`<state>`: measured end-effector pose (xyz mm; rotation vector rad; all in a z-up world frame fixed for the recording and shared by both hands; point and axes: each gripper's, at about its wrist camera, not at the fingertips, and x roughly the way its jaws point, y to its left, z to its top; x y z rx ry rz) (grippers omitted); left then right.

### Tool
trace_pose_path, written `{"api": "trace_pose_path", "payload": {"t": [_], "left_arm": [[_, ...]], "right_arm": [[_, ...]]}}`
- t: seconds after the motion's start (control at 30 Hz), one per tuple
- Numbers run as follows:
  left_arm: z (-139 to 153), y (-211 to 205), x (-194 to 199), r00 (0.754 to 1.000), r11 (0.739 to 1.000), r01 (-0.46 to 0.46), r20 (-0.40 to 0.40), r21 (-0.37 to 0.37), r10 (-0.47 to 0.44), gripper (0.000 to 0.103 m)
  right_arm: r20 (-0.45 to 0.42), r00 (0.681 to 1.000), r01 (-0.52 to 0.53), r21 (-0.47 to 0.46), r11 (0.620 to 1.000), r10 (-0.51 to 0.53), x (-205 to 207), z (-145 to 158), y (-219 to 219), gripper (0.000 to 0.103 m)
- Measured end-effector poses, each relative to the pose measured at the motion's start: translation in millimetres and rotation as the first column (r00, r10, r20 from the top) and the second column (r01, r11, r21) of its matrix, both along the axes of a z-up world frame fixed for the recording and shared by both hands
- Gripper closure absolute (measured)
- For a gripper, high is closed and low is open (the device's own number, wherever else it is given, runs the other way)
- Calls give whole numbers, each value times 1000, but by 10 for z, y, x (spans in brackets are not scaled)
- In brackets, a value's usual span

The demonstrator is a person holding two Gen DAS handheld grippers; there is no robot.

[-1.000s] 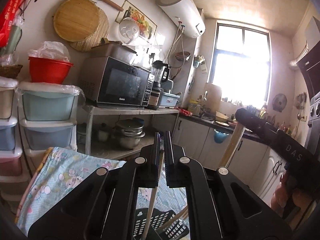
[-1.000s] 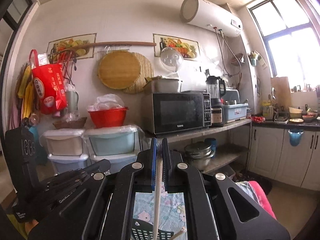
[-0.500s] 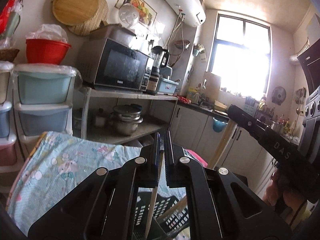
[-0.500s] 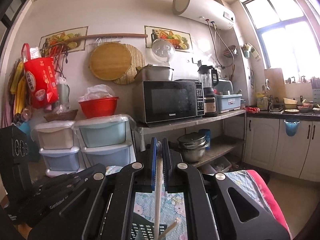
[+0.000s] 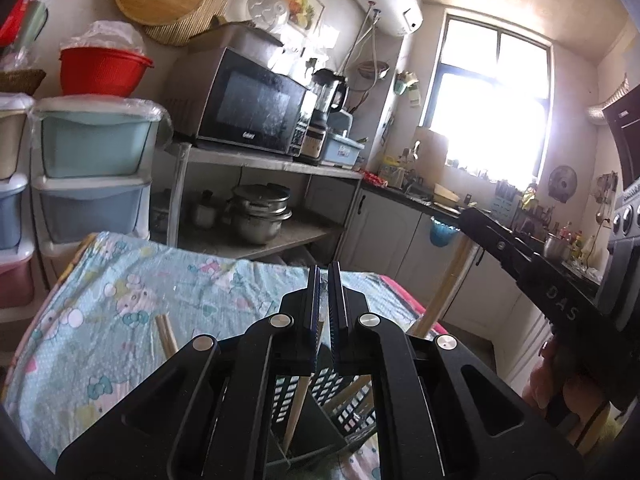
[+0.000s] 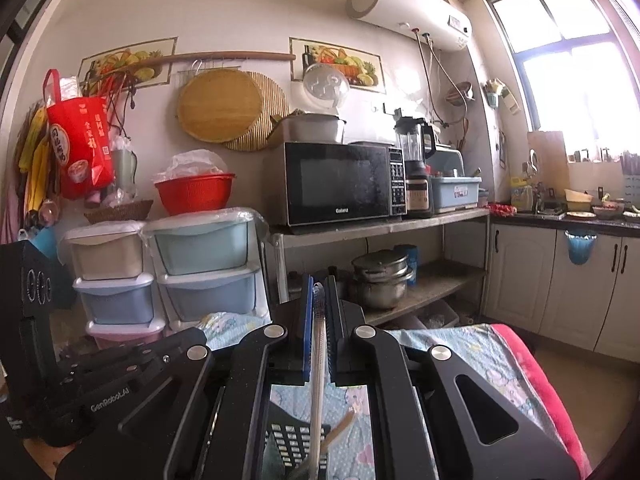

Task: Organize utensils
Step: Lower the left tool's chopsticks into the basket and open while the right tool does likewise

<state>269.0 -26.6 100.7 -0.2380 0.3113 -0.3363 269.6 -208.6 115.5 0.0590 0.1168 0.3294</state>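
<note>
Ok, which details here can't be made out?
- Left wrist view: the chopstick tip and black basket floor, hidden behind the left gripper.
- Right wrist view: the stick lower end, cut off by the frame's edge below the right gripper.

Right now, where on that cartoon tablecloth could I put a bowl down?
The tablecloth is bare on the left, between the stacked drawers and the loose chopsticks. Crowded nearer: the black basket, and both grippers, left and right, each holding a chopstick over it.
</note>
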Motion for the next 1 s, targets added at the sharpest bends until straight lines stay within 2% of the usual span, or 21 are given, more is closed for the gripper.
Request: {"api": "trace_pose_path", "payload": {"t": [0.17,0.27,0.4,0.6,0.67,0.77,0.83,0.87,0.93,1.0], "left_arm": [[-84,18,-10,999,1000,-7,-35,3,7,101],[-117,27,-34,999,1000,-4,-41,0,4,101],[-127,37,-54,999,1000,-10,-47,8,10,101],[-139,38,-124,999,999,-12,-53,30,13,100],[-137,44,-151,998,999,-15,-59,34,17,93],[-141,78,-201,997,999,-24,-72,31,26,77],[-142,116,-227,997,999,-26,-74,18,28,65],[-149,145,-248,997,1000,-29,-77,8,30,62],[-154,187,-269,996,999,-31,-88,-10,30,48],[-160,249,-282,994,999,-29,-106,-42,24,40]], "right_arm": [[-42,999,9,14,1000,-9,-20,-78,-69,95],[-63,998,21,22,1000,-19,-63,-132,-116,80],[-92,995,29,28,999,-27,-122,-205,-163,76],[-165,986,34,51,998,-25,-150,-286,-203,63],[-179,983,37,56,998,-27,-175,-303,-209,61],[-191,981,40,63,997,-28,-225,-319,-223,56],[-192,981,44,67,997,-30,-263,-326,-238,53],[-193,981,46,68,997,-32,-280,-327,-246,52],[-197,980,49,69,996,-34,-308,-330,-257,47],[-205,978,54,71,996,-39,-342,-341,-286,44]]}}
